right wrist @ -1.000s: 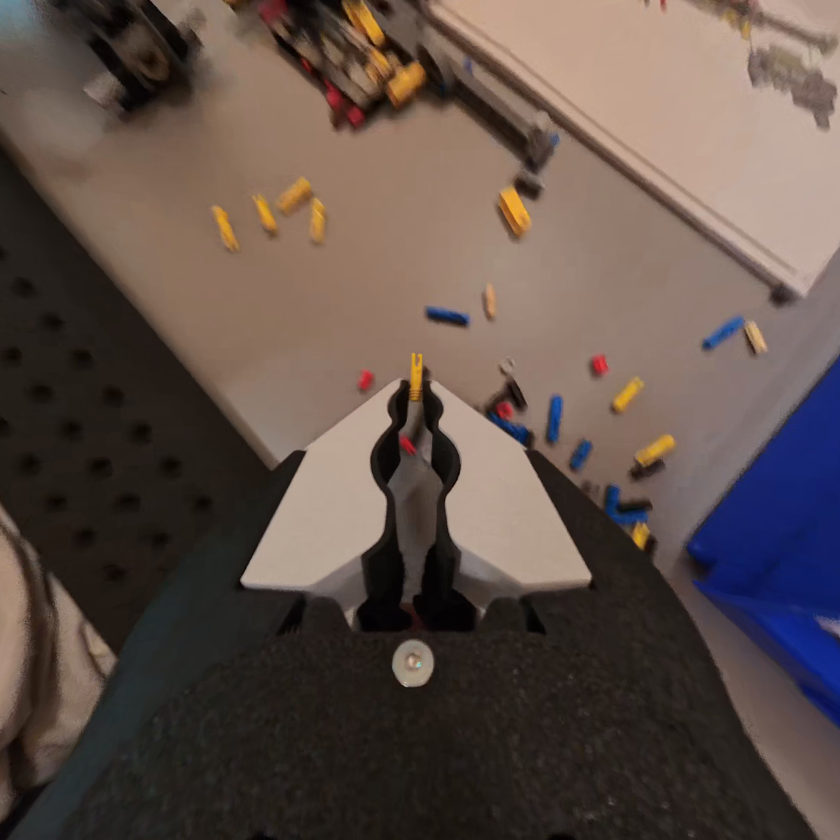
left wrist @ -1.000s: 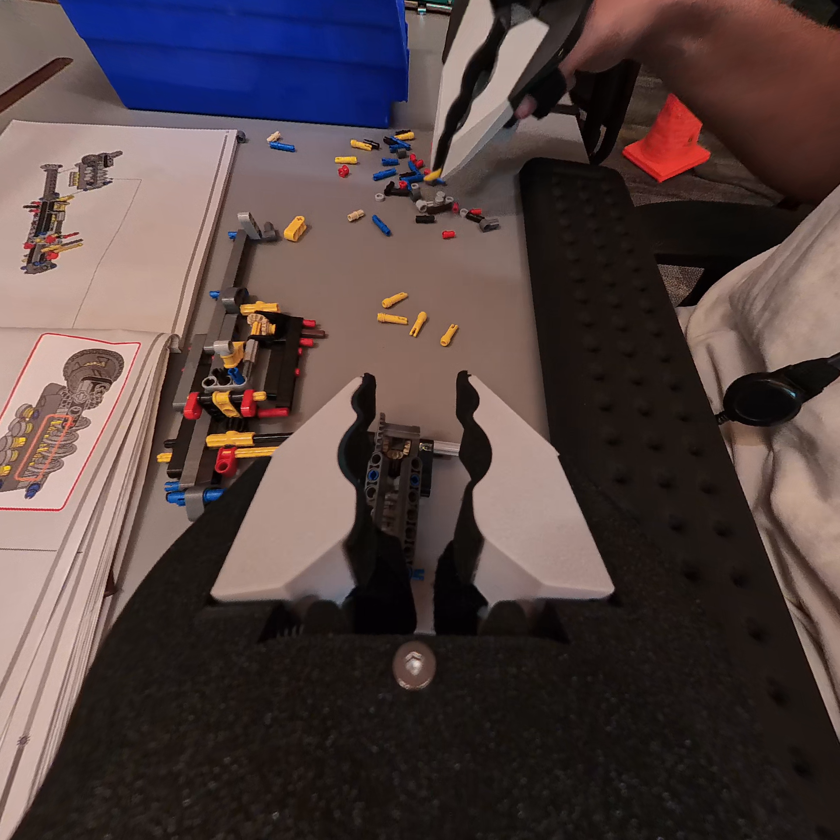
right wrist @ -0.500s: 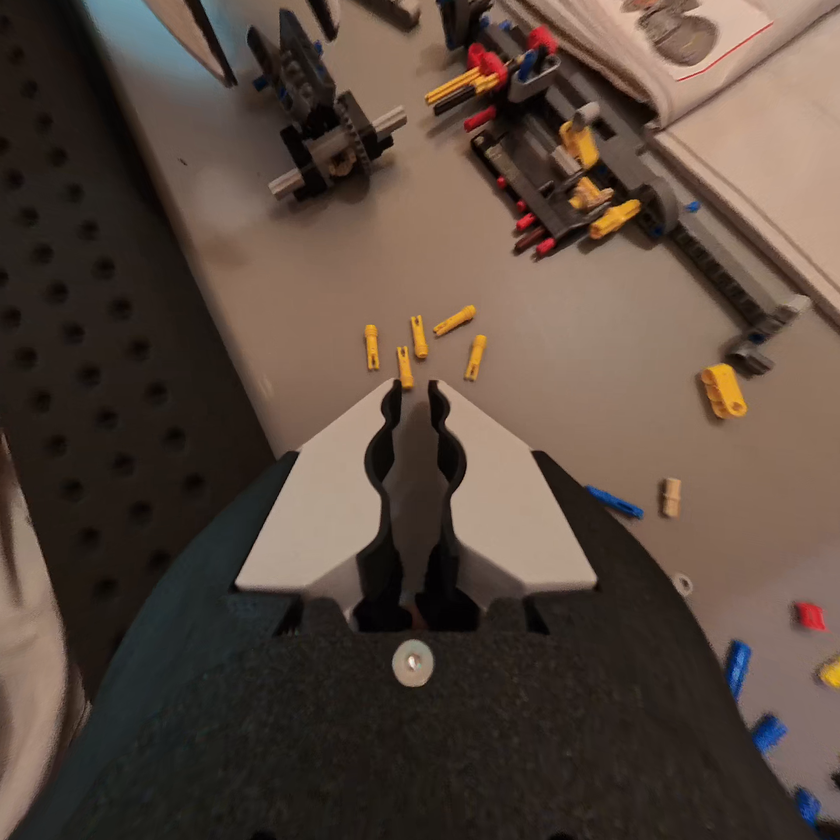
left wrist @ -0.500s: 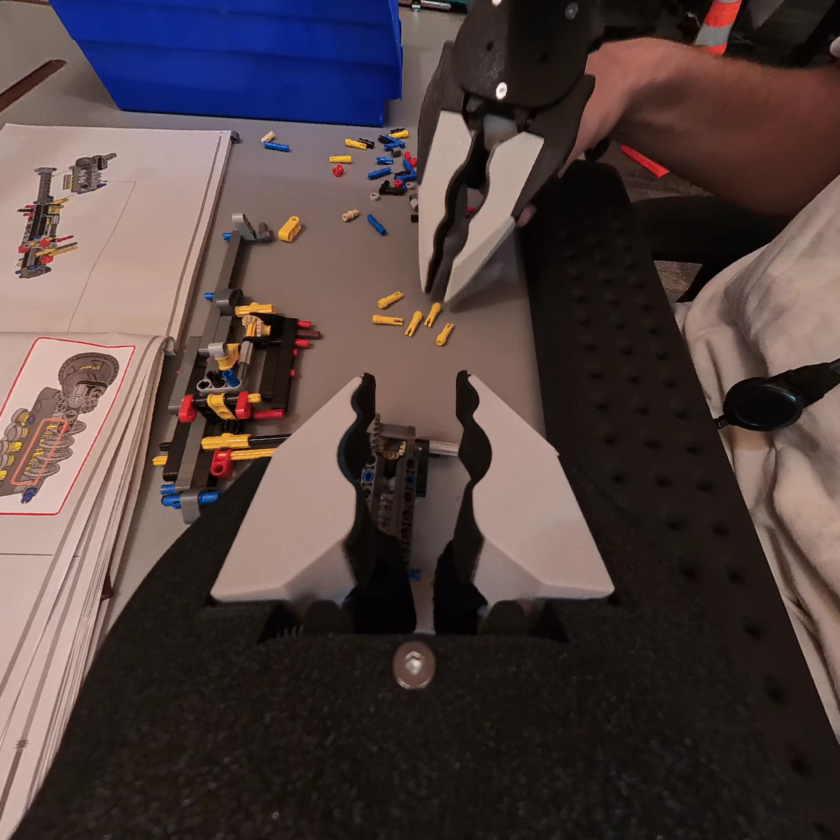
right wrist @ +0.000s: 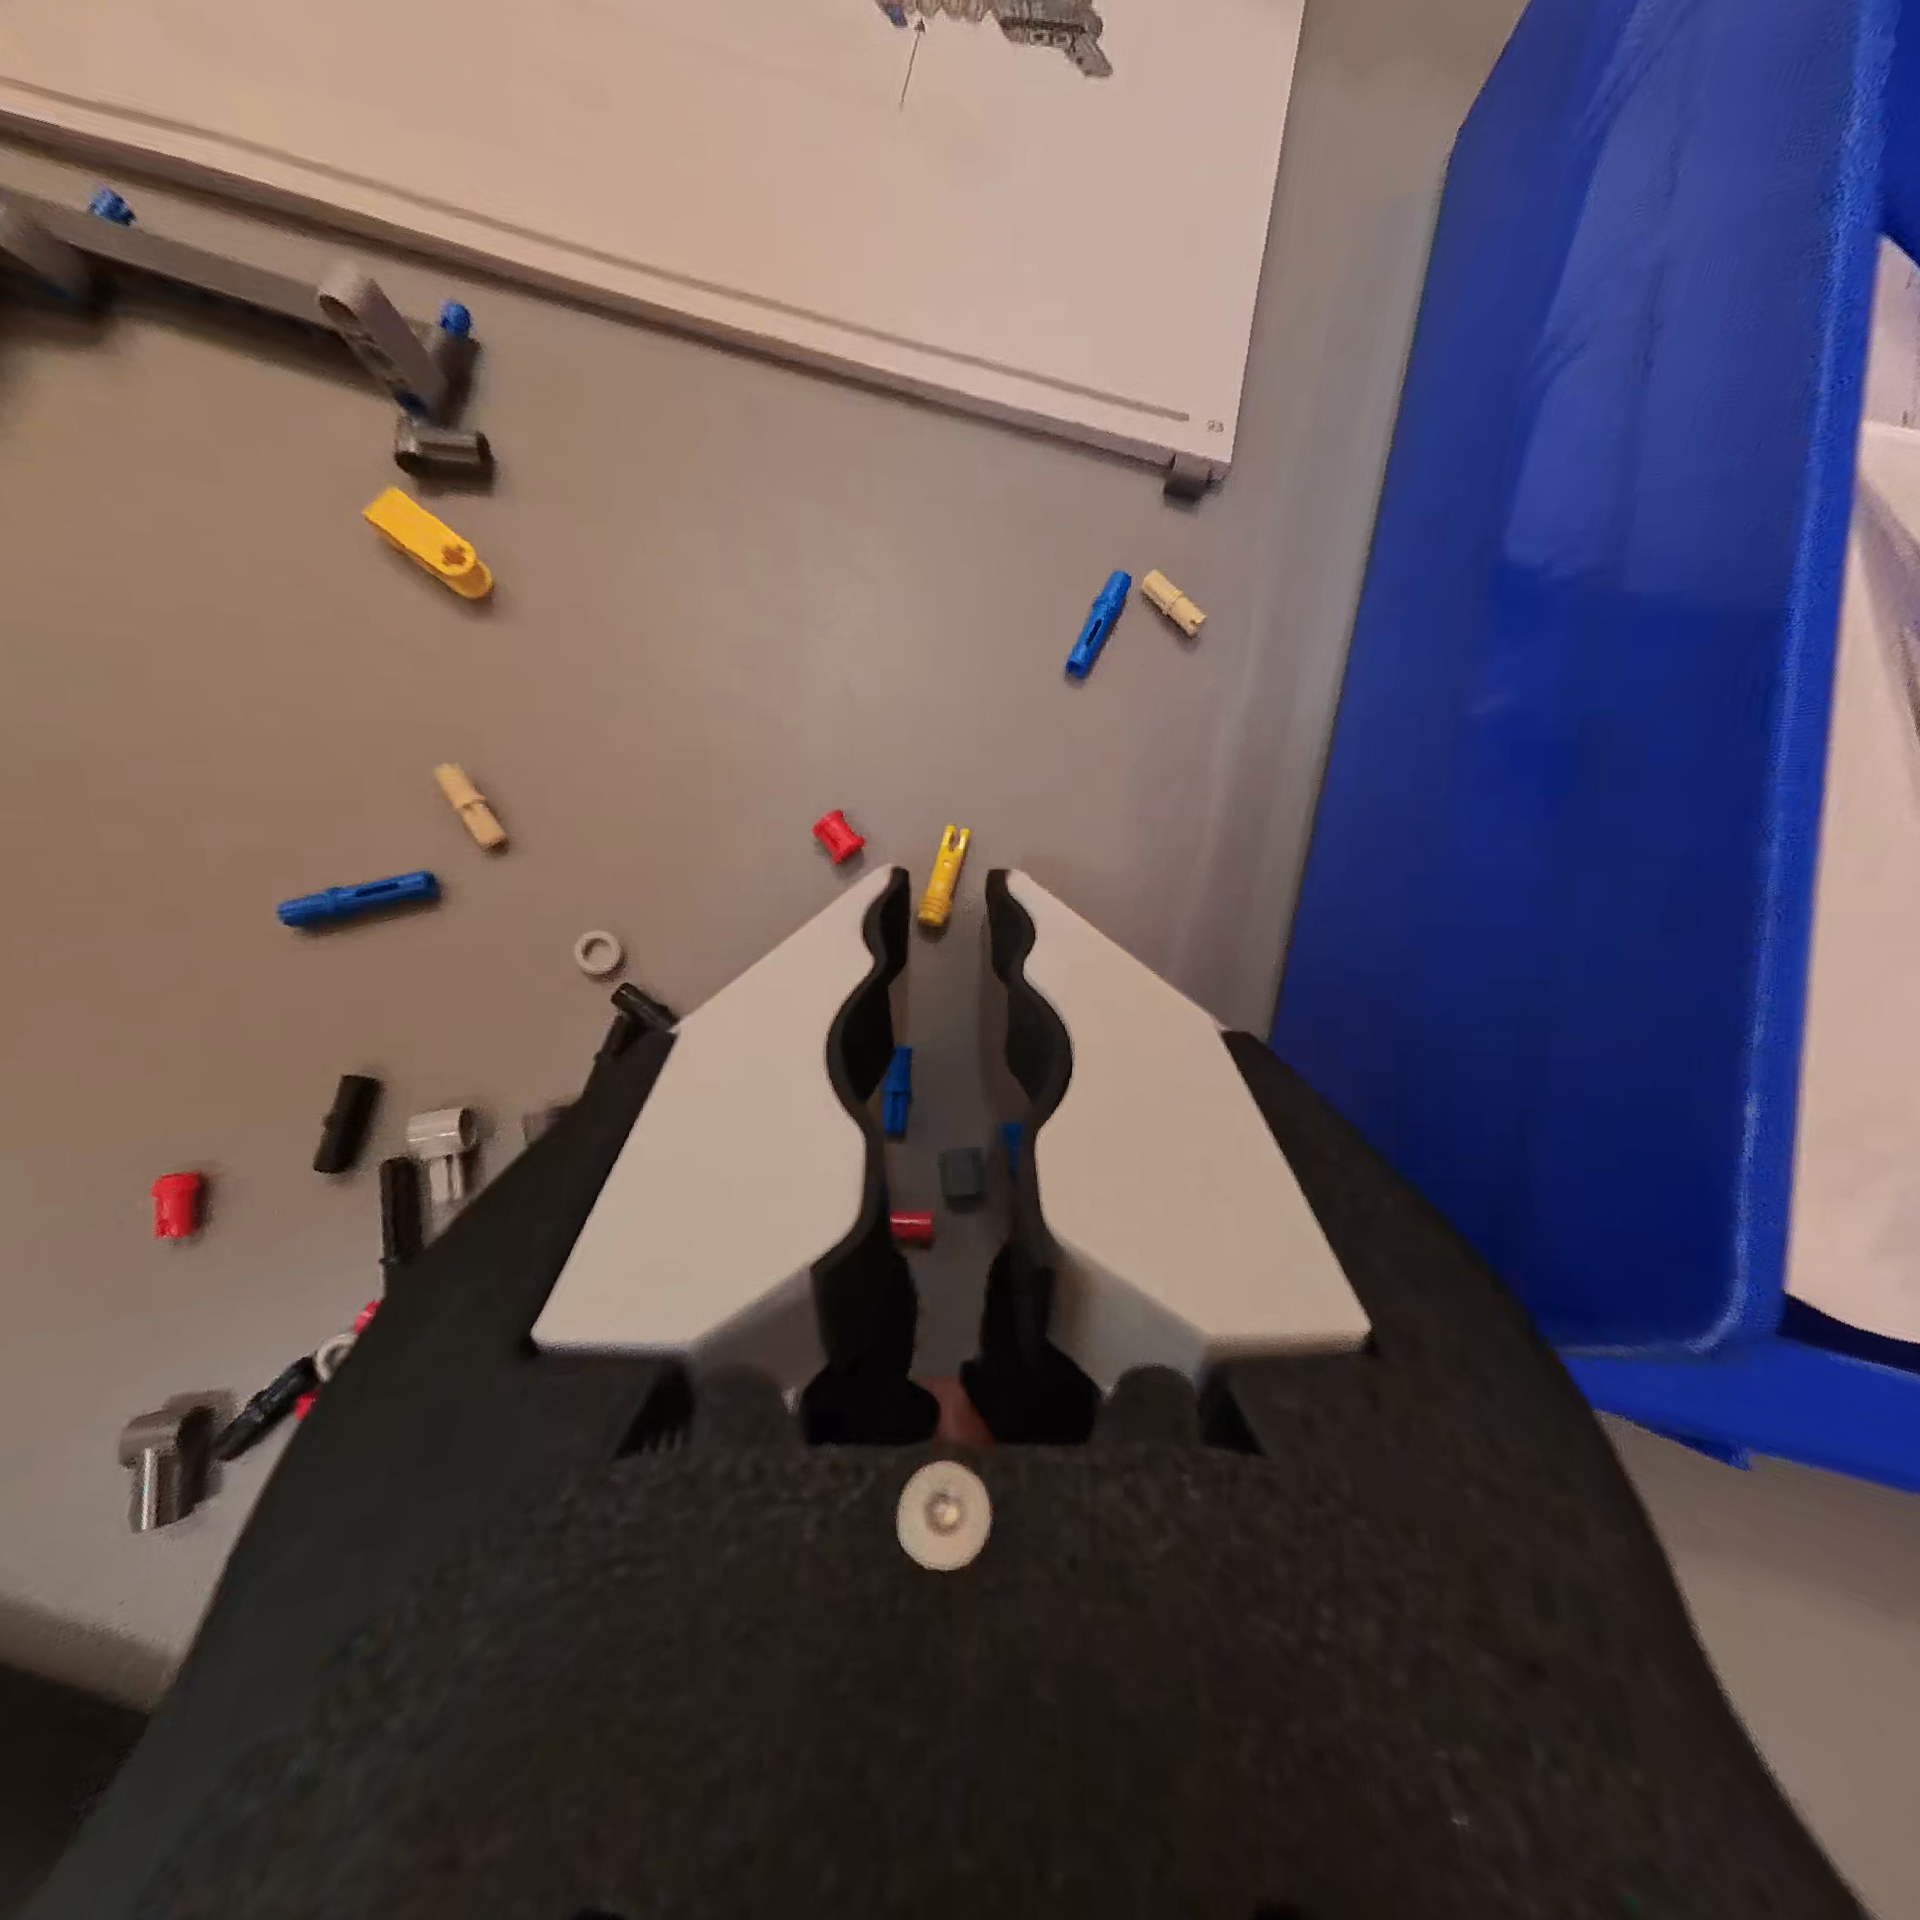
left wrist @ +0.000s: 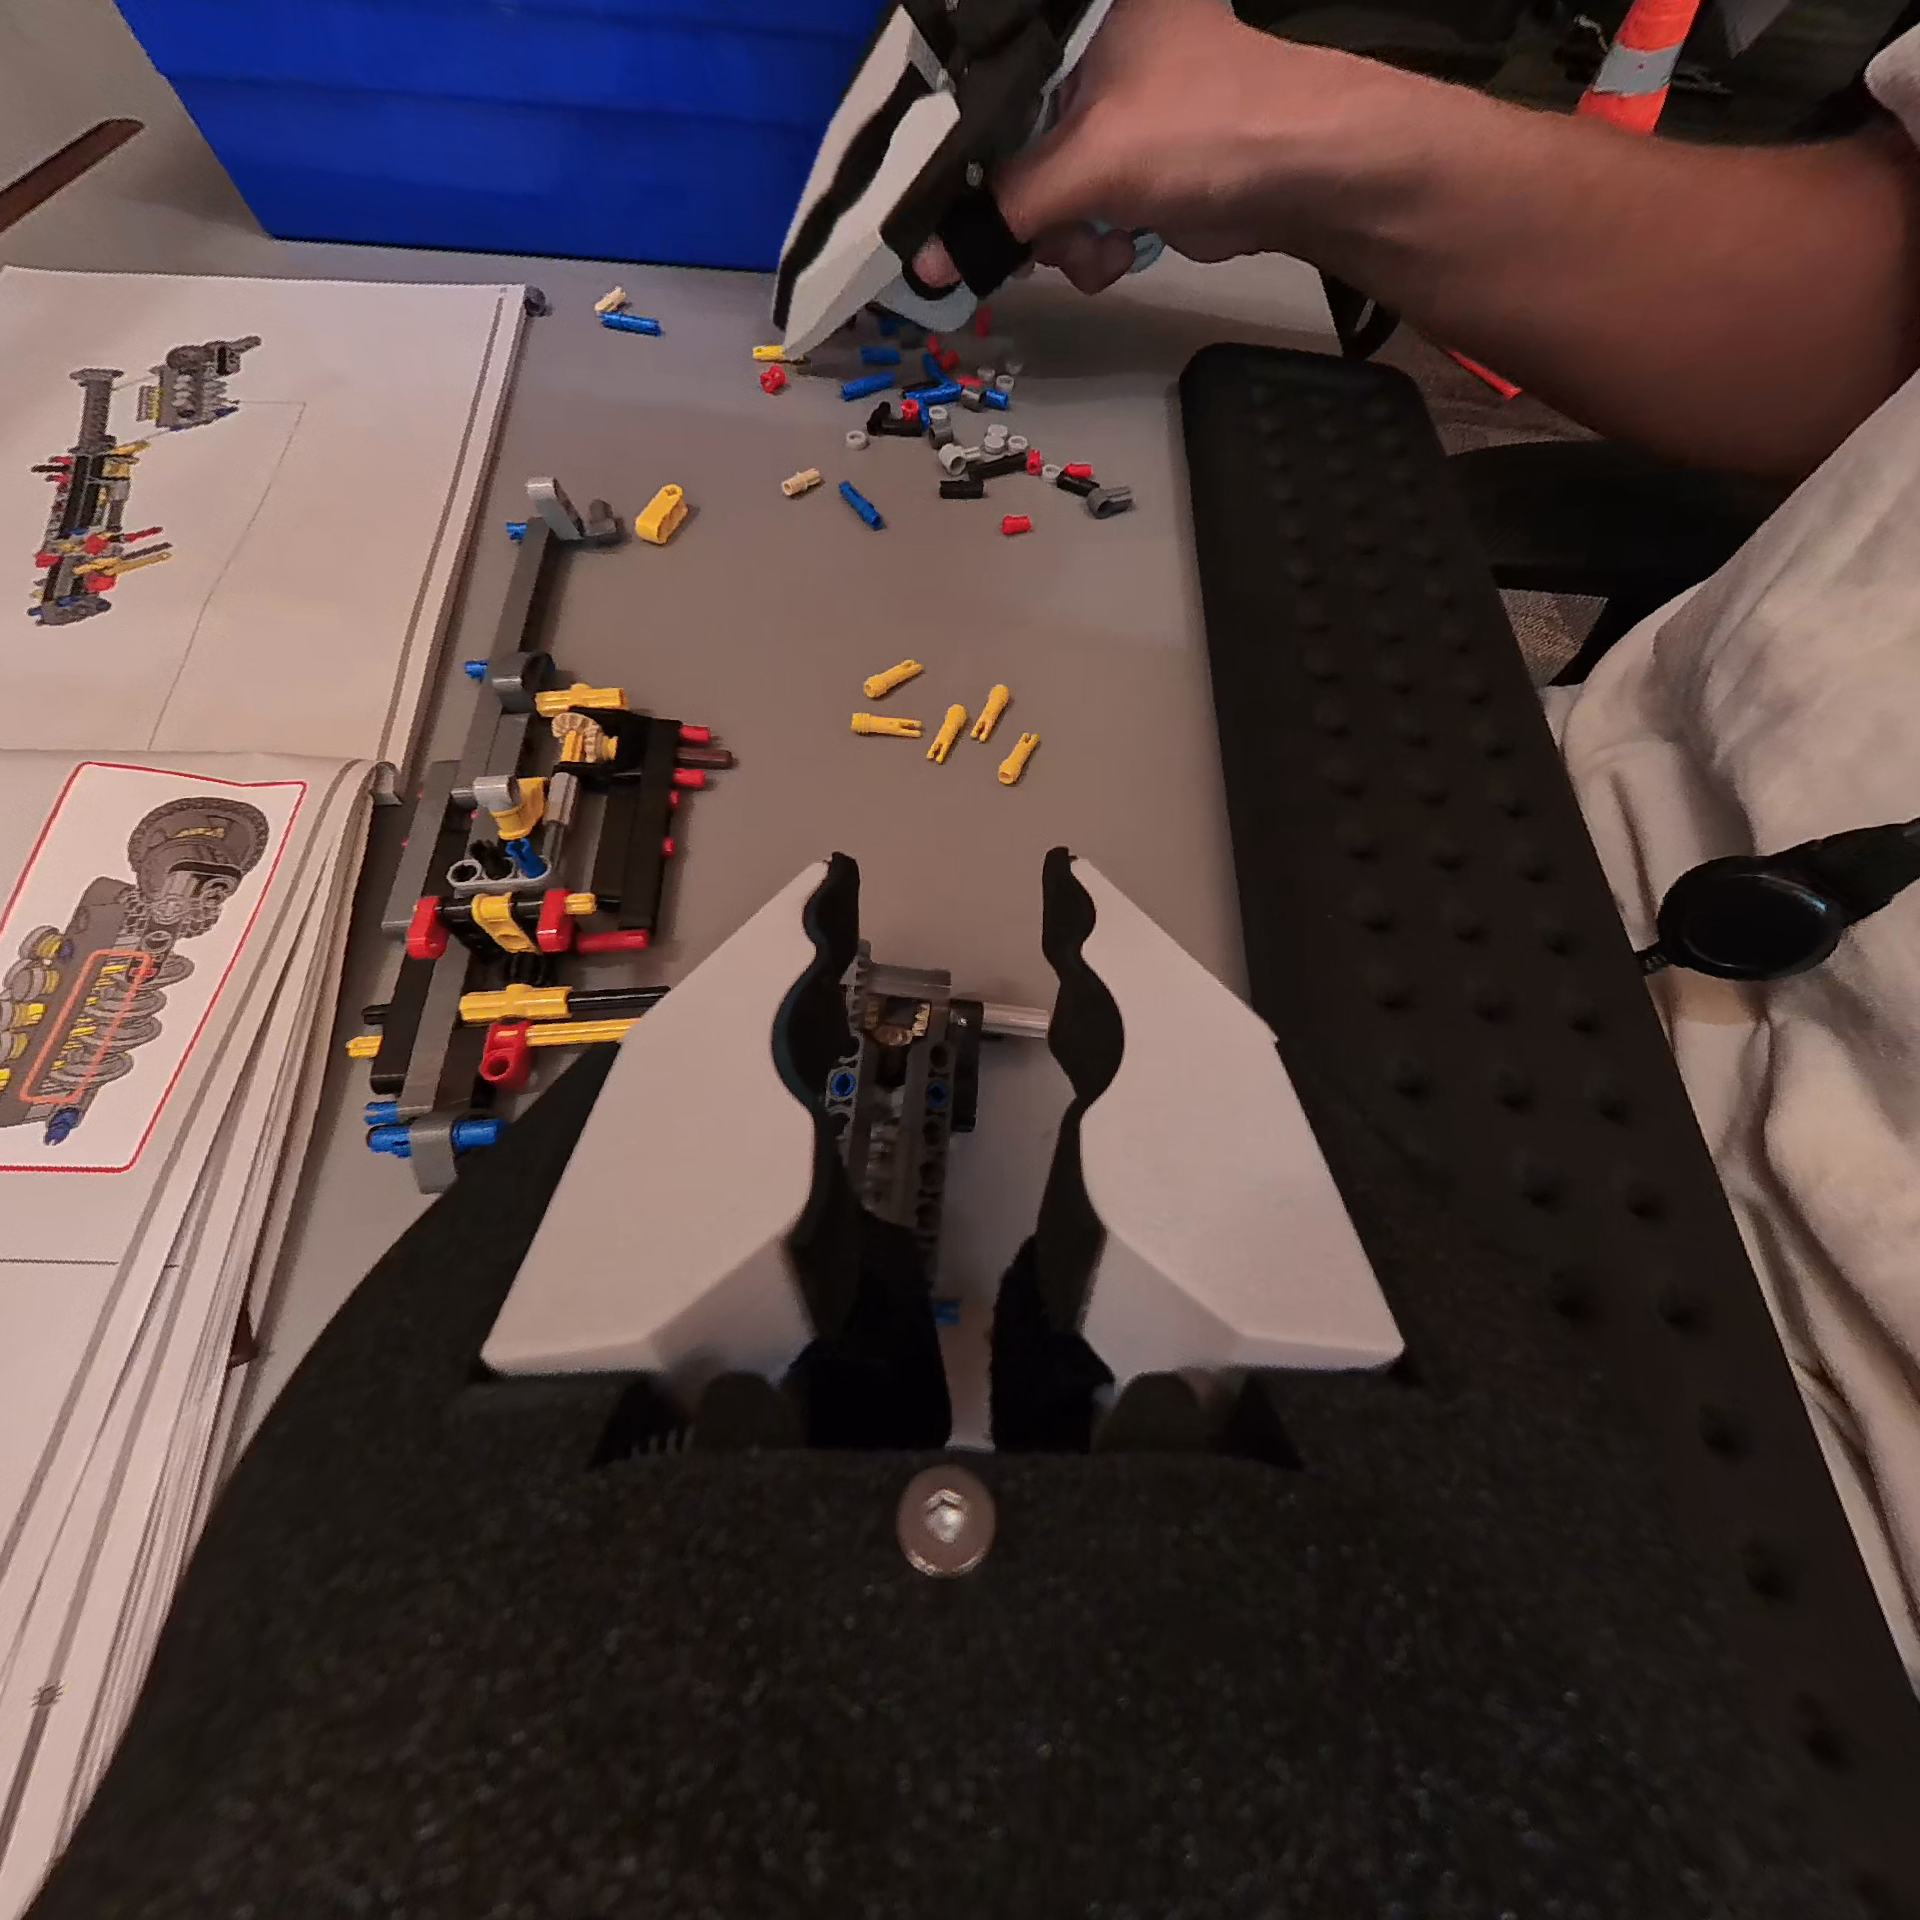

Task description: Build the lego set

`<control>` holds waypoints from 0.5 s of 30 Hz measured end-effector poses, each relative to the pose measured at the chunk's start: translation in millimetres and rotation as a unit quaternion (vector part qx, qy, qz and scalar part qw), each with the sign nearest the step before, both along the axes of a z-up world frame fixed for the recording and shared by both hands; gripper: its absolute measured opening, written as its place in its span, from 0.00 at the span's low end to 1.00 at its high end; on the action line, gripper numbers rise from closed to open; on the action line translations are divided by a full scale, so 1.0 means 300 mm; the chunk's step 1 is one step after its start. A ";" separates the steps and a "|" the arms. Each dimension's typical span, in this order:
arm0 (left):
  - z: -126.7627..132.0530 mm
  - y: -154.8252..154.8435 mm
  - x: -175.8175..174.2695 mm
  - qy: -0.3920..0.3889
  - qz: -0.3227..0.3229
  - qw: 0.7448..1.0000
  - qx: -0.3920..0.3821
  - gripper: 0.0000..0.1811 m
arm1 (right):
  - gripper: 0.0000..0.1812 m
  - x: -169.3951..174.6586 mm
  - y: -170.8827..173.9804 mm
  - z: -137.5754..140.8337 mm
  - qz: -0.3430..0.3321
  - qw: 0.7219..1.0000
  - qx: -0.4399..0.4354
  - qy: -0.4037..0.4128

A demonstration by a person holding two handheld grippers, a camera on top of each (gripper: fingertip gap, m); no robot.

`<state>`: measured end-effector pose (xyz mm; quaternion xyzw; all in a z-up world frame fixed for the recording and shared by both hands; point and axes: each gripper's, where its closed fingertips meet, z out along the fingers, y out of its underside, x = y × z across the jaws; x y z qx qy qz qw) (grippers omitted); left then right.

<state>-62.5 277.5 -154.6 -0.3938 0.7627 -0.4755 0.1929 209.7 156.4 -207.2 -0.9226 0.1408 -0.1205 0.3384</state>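
1. Since half a second ago, the right gripper (right wrist: pixel 943 883) has left the five yellow pins (left wrist: pixel 951 719) in the middle of the table and gone back to the far scatter of small parts; its jaws stand slightly apart, with one yellow pin (right wrist: pixel 941 875) lying loose between the tips, not pinched.
2. At far left lies the open instruction booklet (left wrist: pixel 239 540), matte white paper printed with coloured build drawings; its thick page stack shows at the near left edge.
3. Just right of the booklet sits the long assembly (left wrist: pixel 520 883) of grey and black studless beams, with yellow, red and blue connectors and pins pushed through them.
4. The left gripper (left wrist: pixel 948 862) is low and near, with pale wedge-shaped fingers (left wrist: pixel 665 1143) and wavy black pads. Its jaws are wide open, and a small grey gear block (left wrist: pixel 904 1081) with a tan gear and a light axle sits on the table between them, against the left pad and clear of the right.
5. Loose blue, red, black, grey and tan pins (left wrist: pixel 935 416) lie far off on the smooth grey table (left wrist: pixel 831 603).
6. A glossy blue plastic bin (right wrist: pixel 1579 727) stands beyond them.
7. A black perforated mat (left wrist: pixel 1403 831) runs along the right.
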 end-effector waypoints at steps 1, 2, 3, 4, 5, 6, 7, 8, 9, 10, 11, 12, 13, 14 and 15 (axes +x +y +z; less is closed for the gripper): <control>0.004 0.001 0.000 -0.002 0.001 1.000 -0.003 0.19 | 0.08 -0.004 -0.001 -0.005 0.000 1.000 0.002 0.005; 0.009 0.001 0.000 -0.004 0.001 1.000 -0.006 0.19 | 0.07 -0.008 -0.004 -0.016 0.000 1.000 -0.001 0.013; 0.014 0.001 0.000 -0.006 0.001 1.000 -0.008 0.19 | 0.05 -0.013 -0.001 -0.016 0.001 1.000 0.007 0.019; 0.016 0.000 0.001 -0.008 0.001 1.000 -0.008 0.19 | 0.03 -0.018 0.000 -0.016 0.003 1.000 0.011 0.027; 0.016 -0.001 0.000 -0.007 0.000 1.000 -0.008 0.19 | 0.03 -0.021 -0.002 -0.016 0.002 0.999 0.009 0.035; 0.014 -0.002 0.000 -0.007 -0.001 1.000 -0.007 0.19 | 0.03 -0.027 -0.003 -0.011 0.005 0.999 0.009 0.041; 0.012 -0.002 -0.001 -0.006 -0.001 1.000 -0.005 0.19 | 0.03 -0.039 0.006 0.010 0.013 0.999 0.020 0.038; 0.010 -0.003 -0.001 -0.006 -0.001 1.000 -0.003 0.19 | 0.03 -0.072 0.027 0.043 0.038 0.998 0.039 0.033; 0.010 -0.004 -0.001 -0.006 -0.001 1.000 -0.003 0.19 | 0.03 -0.129 0.053 0.075 0.079 0.995 0.053 0.031; 0.010 -0.004 0.000 -0.006 -0.001 1.000 -0.003 0.19 | 0.03 -0.210 0.080 0.097 0.133 0.989 0.060 0.034; 0.009 -0.004 0.000 -0.005 -0.001 1.000 -0.004 0.19 | 0.03 -0.316 0.105 0.107 0.199 0.977 0.061 0.047; 0.008 -0.004 0.000 -0.004 -0.001 1.000 -0.004 0.19 | 0.03 -0.436 0.118 0.104 0.270 0.959 0.056 0.064; 0.007 -0.003 0.000 -0.004 -0.001 1.000 -0.003 0.19 | 0.03 -0.530 0.123 0.092 0.321 0.944 0.044 0.067; 0.007 -0.003 0.000 -0.004 -0.001 1.000 -0.003 0.19 | 0.03 -0.584 0.129 0.073 0.344 0.937 0.028 0.056; 0.007 -0.003 0.000 -0.004 -0.001 1.000 -0.003 0.19 | 0.03 -0.618 0.132 0.049 0.361 0.931 0.008 0.046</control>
